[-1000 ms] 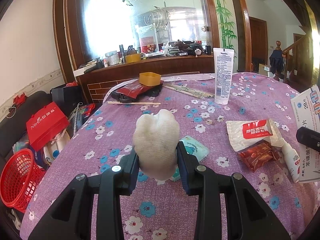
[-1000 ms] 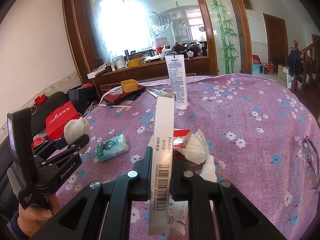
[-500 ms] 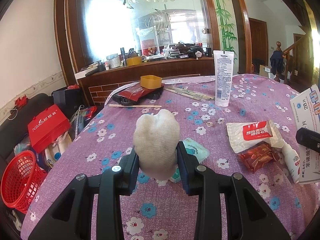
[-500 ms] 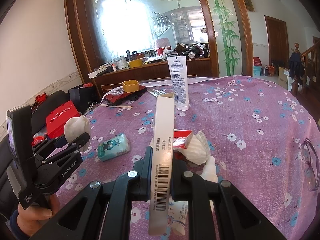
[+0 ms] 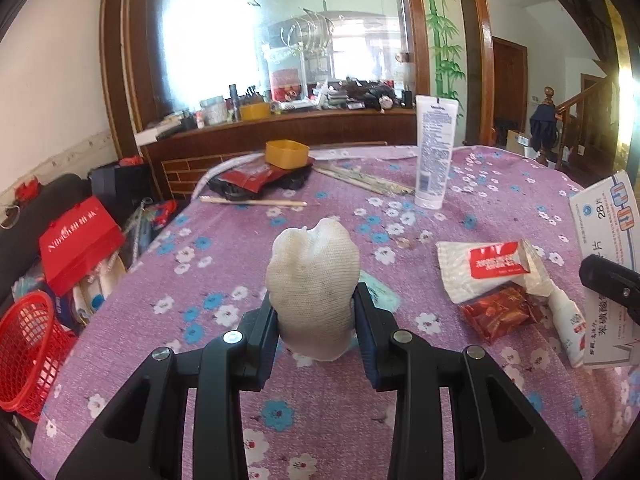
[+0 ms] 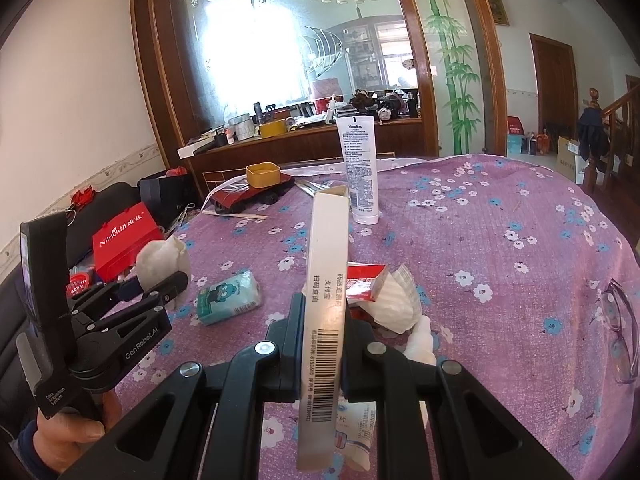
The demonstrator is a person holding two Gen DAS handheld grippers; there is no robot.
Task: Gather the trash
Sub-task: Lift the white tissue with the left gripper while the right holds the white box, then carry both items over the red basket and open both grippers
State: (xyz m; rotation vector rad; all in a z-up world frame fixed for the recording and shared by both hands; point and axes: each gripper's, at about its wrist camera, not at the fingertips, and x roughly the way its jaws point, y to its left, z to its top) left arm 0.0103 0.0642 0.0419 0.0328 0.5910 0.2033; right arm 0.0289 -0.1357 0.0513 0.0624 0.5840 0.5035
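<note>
While both hovered over the surface [image 5: 224, 240], left claw [image 5: 315, 322] clamped a wadded white cloth [image 5: 314, 280]. Right claw [image 6: 323, 344] clamped a flat white box [image 6: 325, 300] w/ barcode, upright.

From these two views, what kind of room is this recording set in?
Most likely a home dining or living room: a table under a purple floral cloth, a wooden ledge crowded with household items below a large glass panel, and a staircase banister.

A soiled white knit glove [image 5: 314, 288], bunched into a lump, sits upright at centre frame. A flattened white medicine box [image 6: 325, 312] with a barcode stands on edge, centre of the right view. Torn red-and-white wrappers [image 5: 486, 276] lie at right on the cloth.
</note>
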